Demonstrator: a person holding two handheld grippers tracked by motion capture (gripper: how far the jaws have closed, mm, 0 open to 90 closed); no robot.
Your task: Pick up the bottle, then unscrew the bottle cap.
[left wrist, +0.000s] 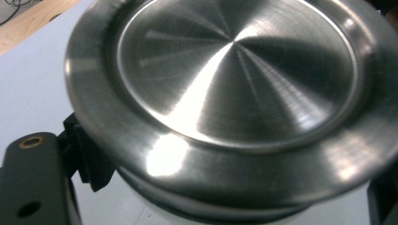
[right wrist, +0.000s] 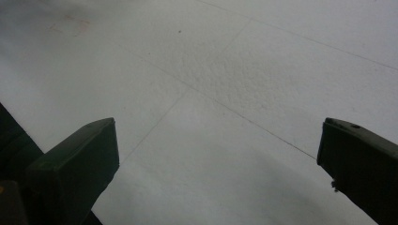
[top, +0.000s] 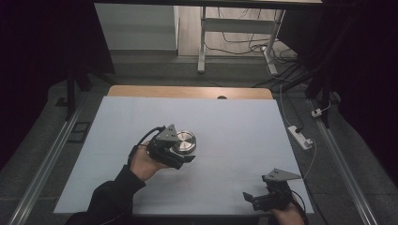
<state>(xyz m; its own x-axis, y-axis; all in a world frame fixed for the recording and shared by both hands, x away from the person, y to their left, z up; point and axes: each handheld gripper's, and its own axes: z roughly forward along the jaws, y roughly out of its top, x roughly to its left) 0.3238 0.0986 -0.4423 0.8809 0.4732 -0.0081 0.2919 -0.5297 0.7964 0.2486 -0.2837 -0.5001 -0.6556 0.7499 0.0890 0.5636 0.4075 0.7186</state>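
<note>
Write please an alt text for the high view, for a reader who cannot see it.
A person's left gripper reaches around a round, shiny metal lid near the middle of a white table. The right gripper rests open at the table's near right corner, holding nothing.

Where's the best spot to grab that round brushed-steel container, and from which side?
Grip the round brushed-steel container across its side wall just beneath the overhanging lid rim, coming in level from the near left as the left gripper does. The flat lid offers no knob, and the rim should stop slipping.
</note>
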